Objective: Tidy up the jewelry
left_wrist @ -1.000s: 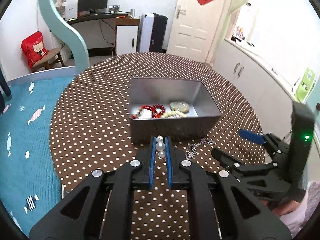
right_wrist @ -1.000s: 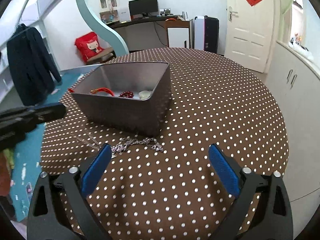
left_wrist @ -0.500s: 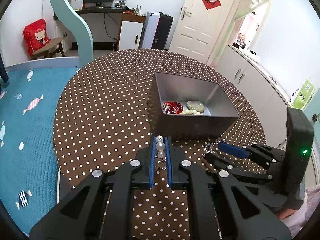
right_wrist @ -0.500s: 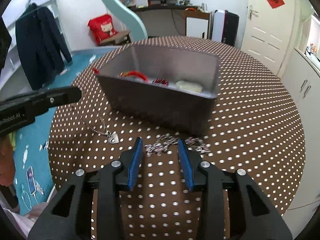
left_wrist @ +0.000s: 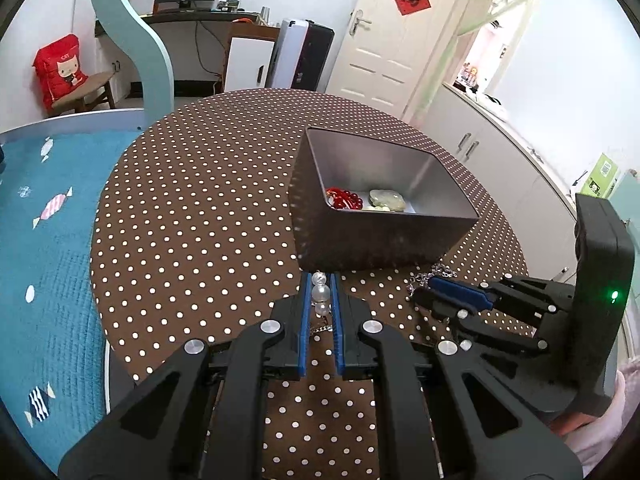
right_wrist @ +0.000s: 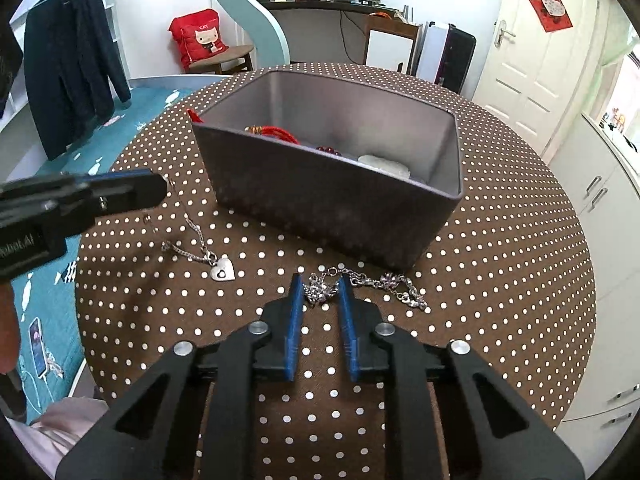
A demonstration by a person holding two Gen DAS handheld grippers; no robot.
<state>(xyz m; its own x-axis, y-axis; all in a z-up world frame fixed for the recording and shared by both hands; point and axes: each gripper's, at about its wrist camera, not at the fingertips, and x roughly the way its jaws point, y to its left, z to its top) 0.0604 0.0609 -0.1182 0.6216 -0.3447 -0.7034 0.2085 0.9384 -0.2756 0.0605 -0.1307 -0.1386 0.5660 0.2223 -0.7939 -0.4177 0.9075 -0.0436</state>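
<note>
The left claw (left_wrist: 320, 280) is clamped on a string of round white pearl beads (left_wrist: 321, 294). The right claw (right_wrist: 319, 286) sits around a shiny silver chain bracelet (right_wrist: 362, 284) beside the grey metal box (right_wrist: 320, 200); I cannot tell if it pinches yet.

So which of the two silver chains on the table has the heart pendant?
The thin necklace running to the left gripper, not the chunky bracelet between the right gripper's fingers.

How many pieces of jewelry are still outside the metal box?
2: a pearl necklace with a heart pendant held by the left hand-held gripper, and a silver bracelet between the right hand-held gripper's fingers on the table.
</note>
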